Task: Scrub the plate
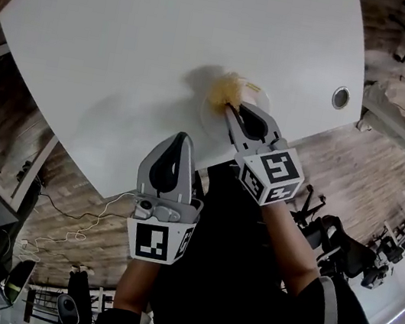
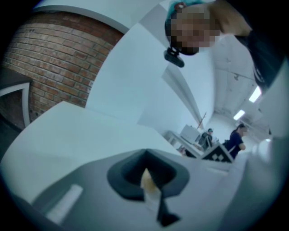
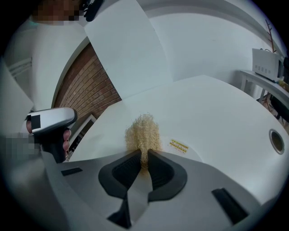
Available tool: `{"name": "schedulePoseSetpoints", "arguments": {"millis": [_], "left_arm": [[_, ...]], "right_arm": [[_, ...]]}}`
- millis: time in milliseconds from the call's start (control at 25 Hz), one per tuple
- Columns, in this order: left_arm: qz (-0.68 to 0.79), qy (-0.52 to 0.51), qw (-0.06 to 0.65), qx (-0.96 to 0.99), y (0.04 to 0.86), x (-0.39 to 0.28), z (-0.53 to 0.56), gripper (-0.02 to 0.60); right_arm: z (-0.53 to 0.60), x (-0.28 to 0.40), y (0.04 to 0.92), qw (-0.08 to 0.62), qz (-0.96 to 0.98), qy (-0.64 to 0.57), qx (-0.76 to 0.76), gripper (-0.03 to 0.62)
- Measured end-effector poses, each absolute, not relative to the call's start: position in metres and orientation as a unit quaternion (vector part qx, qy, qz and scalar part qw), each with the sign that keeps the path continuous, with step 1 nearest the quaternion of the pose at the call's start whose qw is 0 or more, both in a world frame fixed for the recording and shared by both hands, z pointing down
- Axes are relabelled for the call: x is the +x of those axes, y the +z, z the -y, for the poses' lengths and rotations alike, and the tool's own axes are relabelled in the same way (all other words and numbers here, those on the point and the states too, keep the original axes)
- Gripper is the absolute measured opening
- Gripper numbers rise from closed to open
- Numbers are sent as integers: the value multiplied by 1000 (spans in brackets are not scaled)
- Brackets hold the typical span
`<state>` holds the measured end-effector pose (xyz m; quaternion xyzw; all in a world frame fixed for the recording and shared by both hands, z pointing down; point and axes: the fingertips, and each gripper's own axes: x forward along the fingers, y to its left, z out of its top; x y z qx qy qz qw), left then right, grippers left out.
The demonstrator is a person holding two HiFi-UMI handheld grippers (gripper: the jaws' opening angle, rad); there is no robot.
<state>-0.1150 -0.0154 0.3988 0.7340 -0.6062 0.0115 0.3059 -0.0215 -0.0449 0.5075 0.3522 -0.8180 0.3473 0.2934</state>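
A person is scrubbing a white plate (image 1: 213, 124) that is sitting near the front edge of a white table (image 1: 130, 44). The right gripper (image 1: 229, 109) is clenching a pale, fibrous scrubber (image 1: 225, 90) between its jaws and pressing the tuft onto the plate's far side. The left gripper (image 1: 178, 139) is hanging back off the table's edge, apart from the plate, its jaws drawn together with nothing evidently held.

The scrubbing stroke itself appears to be under way. The next move is likely calling for the scrubber to sweep across the rest of the plate, which nothing is steadying, so it may slide.

A small yellow label (image 3: 179, 145) is showing on the plate, its print too small to read. No other writing is showing on the table.
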Motion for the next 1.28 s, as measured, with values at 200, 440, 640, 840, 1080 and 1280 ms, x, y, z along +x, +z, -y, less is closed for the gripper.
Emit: {"name": "schedulePoseSetpoints", "arguments": {"millis": [200,440,640,840,1080,1280], "left_arm": [[607,7,306,734,399,-118,11,3],[608,12,298,736,398,-116,5,3],[606,14,289,741,396,-109,2,3],[604,13,293,741,397,-102,-2,3],[597,14,293,747,397,-88,-4,3],[597,14,289,748,393,-79,0,3]], "right_arm": [[34,-29,507,300,822,342,342,43],[18,-36,507,306,828,344,321,43],[4,-37,507,308,832,345,305,41],[-7,-32,506,313,834,347,294,42],[-21,-18,505,322,834,346,286,42],[-29,-7,502,326,836,343,278,43]]}}
